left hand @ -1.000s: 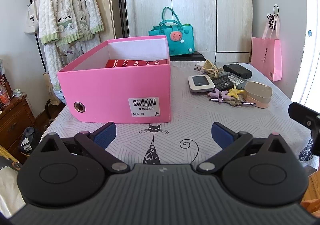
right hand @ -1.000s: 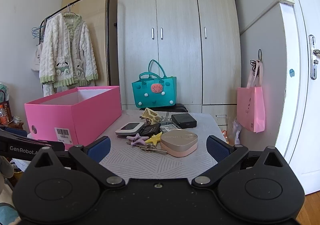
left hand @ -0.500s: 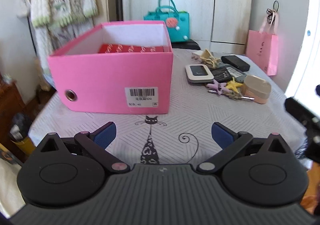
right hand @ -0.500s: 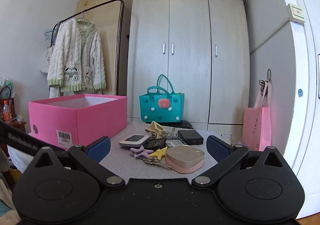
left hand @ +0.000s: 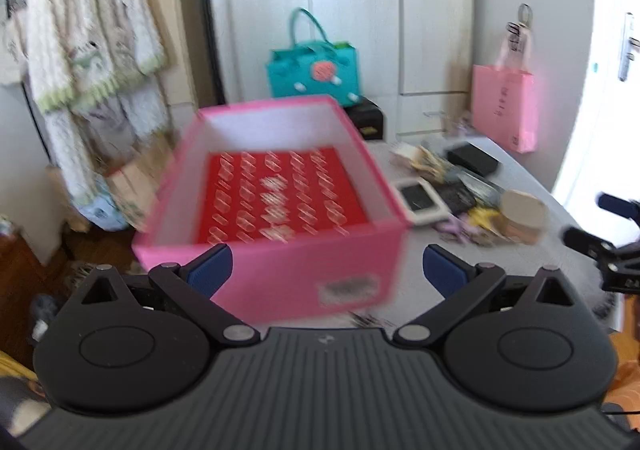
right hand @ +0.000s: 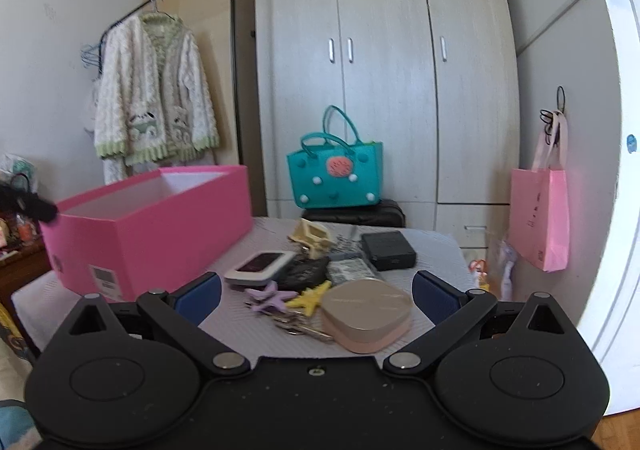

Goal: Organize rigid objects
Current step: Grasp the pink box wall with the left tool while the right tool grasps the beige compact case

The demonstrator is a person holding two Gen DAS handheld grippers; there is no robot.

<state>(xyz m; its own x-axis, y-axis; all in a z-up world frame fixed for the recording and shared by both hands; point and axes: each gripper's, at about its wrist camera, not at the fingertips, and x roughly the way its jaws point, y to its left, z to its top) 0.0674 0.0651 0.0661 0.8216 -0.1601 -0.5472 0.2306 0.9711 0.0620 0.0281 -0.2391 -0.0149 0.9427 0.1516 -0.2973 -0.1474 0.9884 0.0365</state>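
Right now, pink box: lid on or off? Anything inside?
Off: the pink box is open-topped. Inside lies only a red patterned sheet; the small items are outside on the table.

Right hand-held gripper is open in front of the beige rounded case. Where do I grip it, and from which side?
Probably come in low from the near side and close across the beige rounded case at its side walls. It lies flat, and the keys touch its left edge, so stay right of them.

Bright daylight, left view motion-blurred
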